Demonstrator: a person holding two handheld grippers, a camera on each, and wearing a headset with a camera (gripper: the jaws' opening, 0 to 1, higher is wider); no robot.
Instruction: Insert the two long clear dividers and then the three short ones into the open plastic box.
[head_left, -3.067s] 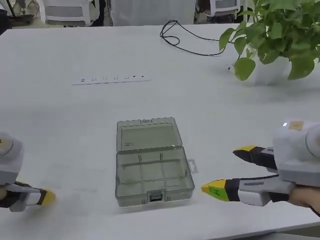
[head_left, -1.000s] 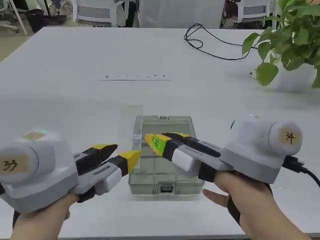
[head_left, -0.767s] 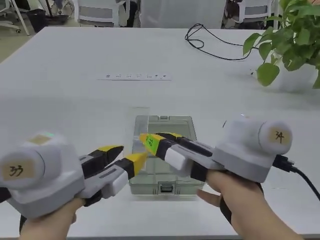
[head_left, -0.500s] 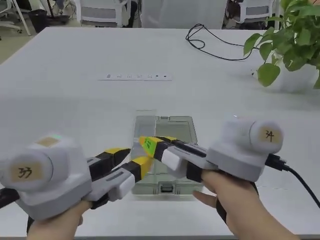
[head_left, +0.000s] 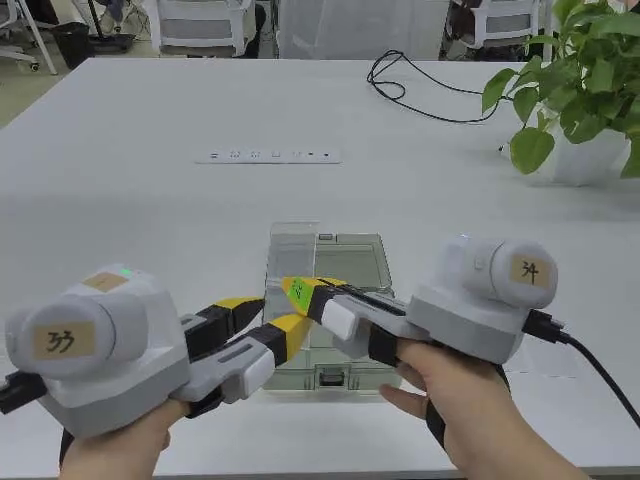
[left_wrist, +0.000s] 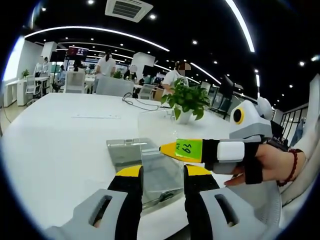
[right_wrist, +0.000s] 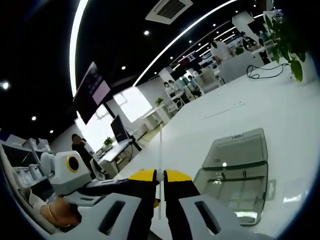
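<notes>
While pinching divider (right_wrist: 160, 150), right gripper (right_wrist: 160, 176) probably overhangs box (right_wrist: 235, 148).

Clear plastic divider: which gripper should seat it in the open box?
Right: the right gripper is shut on the clear plastic divider over the open clear box; the left gripper is open.

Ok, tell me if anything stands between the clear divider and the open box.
Nothing visible lies in the open box. The right gripper holds the clear divider upright over it. The left gripper is the nearest thing: its open jaws sit either side of the divider's lower part, by the box's near edge.
</notes>
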